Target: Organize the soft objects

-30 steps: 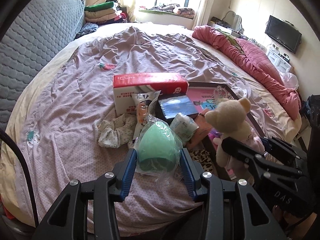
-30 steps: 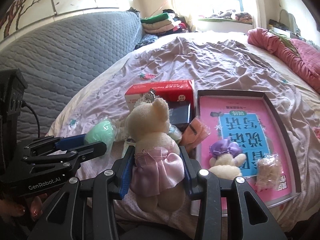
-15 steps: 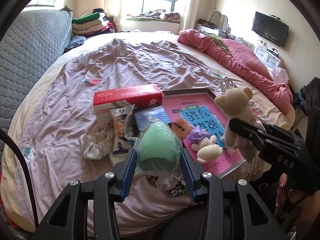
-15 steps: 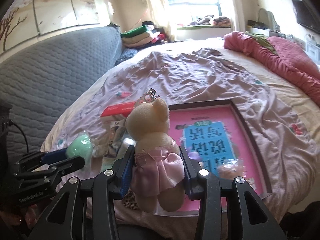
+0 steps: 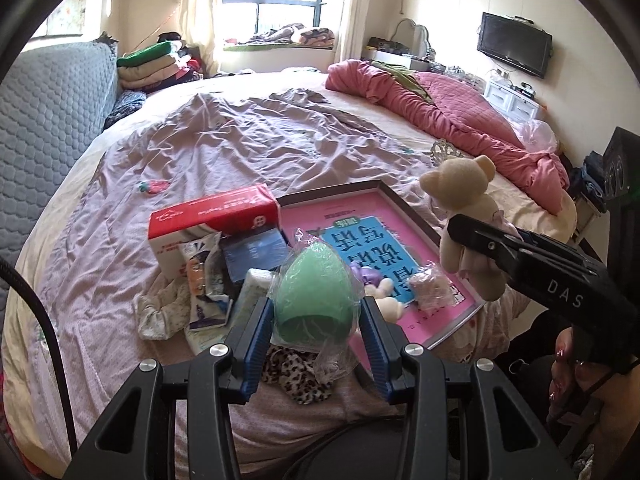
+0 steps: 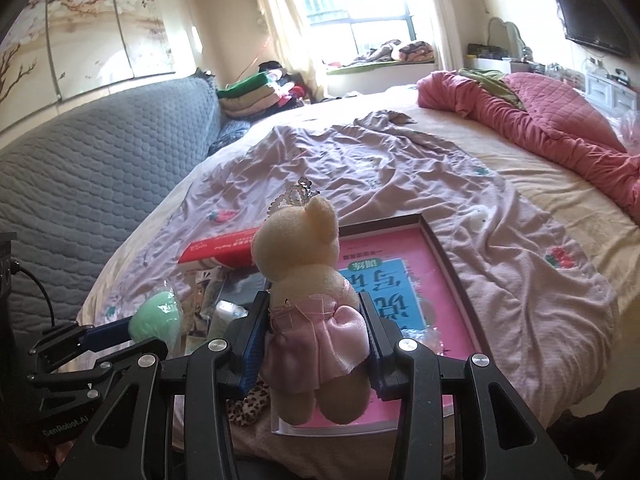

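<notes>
Since a second ago I have pulled both grippers up and back from the pile, so the whole bed now sits lower and farther off in both wrist views. The green sponge [image 5: 314, 294], egg-shaped and wrapped in clear plastic, is pinched between the pads of my left gripper [image 5: 316, 320] and hangs above the near edge of the bed. The teddy bear [image 6: 308, 292] in its pink dress is clamped at the waist by my right gripper [image 6: 314, 336], upright, over the near end of the pink tray [image 6: 448, 264].

In the tray I can see a small purple-and-white plush [image 5: 376, 284] and a pale bagged bundle [image 5: 430, 286]. Left of the tray lie the red box [image 5: 212, 216], some packets, a floral cloth [image 5: 158, 312] and a leopard-print piece [image 5: 298, 372].

I judge the sorting about midway: two soft things are placed, two are in hand, and the cloths remain loose.
</notes>
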`<state>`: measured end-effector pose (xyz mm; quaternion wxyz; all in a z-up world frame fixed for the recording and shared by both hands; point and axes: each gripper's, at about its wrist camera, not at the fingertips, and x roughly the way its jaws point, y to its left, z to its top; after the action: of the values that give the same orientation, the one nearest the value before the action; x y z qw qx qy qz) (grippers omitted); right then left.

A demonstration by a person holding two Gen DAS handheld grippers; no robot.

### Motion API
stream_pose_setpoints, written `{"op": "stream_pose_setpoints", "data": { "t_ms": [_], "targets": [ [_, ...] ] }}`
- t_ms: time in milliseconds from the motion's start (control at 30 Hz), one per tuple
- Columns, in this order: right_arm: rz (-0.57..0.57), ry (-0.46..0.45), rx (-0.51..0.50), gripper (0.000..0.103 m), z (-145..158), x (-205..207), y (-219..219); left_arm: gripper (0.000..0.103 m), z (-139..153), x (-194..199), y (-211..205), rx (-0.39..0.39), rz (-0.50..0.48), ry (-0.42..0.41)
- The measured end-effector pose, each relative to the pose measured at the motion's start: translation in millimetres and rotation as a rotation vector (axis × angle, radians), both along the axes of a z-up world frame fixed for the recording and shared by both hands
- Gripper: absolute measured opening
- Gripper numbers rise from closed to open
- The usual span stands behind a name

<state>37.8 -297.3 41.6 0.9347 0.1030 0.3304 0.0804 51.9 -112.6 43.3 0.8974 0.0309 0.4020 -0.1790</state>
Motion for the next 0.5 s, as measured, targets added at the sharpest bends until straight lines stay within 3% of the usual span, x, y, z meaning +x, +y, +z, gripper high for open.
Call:
{"op": "stream_pose_setpoints", "data": {
  "t_ms": [500],
  "targets": [
    [-0.052, -0.02, -0.009, 0.044, 2.6, -11.4, -28.3, 0.044, 4.7, 1.8, -38.8, 0.027, -0.054, -0.019]
  ]
}}
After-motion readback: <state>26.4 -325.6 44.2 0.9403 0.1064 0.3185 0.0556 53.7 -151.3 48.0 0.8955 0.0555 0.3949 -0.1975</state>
